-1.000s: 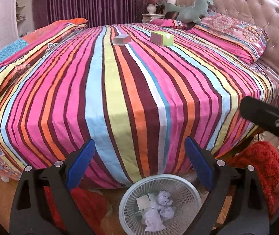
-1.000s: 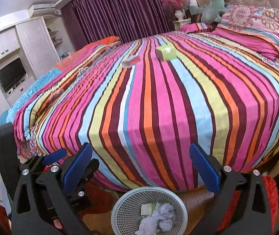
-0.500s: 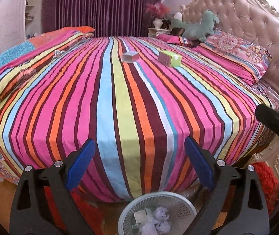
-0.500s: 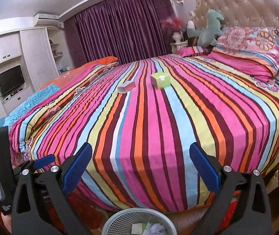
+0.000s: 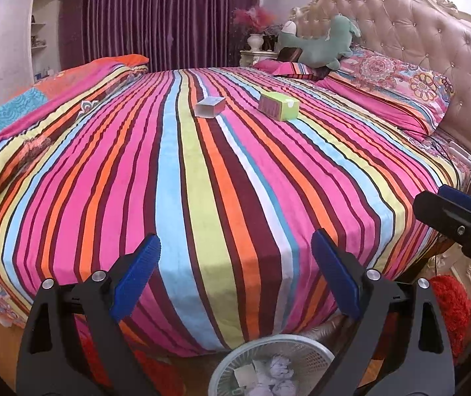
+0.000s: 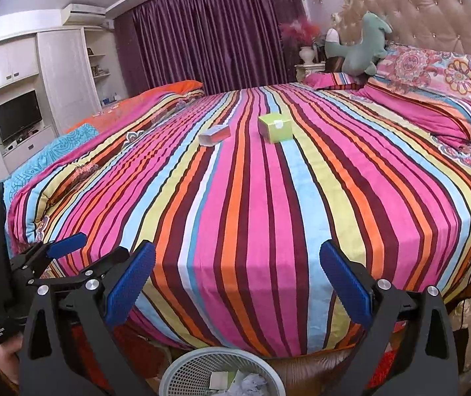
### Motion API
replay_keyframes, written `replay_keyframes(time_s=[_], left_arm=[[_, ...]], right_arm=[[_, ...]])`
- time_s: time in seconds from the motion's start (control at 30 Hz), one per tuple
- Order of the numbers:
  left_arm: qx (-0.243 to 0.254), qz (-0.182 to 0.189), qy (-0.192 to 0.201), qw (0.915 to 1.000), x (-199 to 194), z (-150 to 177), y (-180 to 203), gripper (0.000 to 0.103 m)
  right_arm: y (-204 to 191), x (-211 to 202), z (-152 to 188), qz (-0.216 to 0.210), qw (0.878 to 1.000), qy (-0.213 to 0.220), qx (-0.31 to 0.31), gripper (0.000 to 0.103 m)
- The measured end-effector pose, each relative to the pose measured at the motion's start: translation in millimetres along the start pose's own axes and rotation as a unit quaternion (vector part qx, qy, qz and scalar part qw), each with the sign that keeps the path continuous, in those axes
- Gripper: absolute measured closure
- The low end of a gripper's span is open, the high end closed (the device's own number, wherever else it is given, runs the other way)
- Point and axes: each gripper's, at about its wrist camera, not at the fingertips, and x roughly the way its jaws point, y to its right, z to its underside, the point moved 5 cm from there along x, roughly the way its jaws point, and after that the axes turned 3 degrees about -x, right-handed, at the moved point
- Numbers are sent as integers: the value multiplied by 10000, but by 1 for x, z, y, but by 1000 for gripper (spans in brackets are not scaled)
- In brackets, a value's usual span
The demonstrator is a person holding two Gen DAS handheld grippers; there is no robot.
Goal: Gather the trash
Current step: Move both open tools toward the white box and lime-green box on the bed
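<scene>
A bedroom with purple curtains (image 5: 156, 16) and a wide bed (image 5: 222, 178) under a striped cover. The left claw (image 5: 235, 274) and the right claw (image 6: 237, 279) both stand wide with nothing between their blue pads, each poised over the near edge of the bed. Below that edge, on the floor, a white mesh basket (image 5: 314, 349) holds crumpled paper (image 5: 275, 373) and a flat white scrap. The long stretch of cover beyond the claws lies bare. Far across it sit a small white box (image 5: 209, 107) and, just to its right, a green box (image 5: 278, 106), apart from each other, each lying flat with its long side running roughly across the stripes.
</scene>
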Motion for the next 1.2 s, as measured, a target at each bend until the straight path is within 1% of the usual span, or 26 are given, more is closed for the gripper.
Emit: replay_keyframes(time_s=[0.1,0.2,0.33,0.5,0.63,0.77,0.97,1.2], left_arm=[[-76,18,16,10000,7,-11,-5,13],[-161,2,119,9998,13,-25,-12,13],[-199,-53,258,9995,29,-50,-22,13],[-289,-45,306,9991,51,-76,-33,13],[-366,-136,291,9988,72,-91,-43,13],[-465,-163,221,9985,95,-104,-51,13],[-436,-249,211,9985,126,-128,-59,13],[-437,-289,176,9985,159,-153,-69,13]], right_arm=[[-1,5,-6,-2,9999,48,-109,8],[-1,10,-13,98,9996,166,-208,8],[4,27,-21,120,9998,120,-104,8],[11,44,-35,123,9998,143,-111,8],[19,70,-45,77,9999,62,-139,8],[25,86,-53,9,9999,-23,-99,8],[32,115,-66,8,9997,-218,-143,8],[45,145,-84,20,9995,-316,-94,8]])
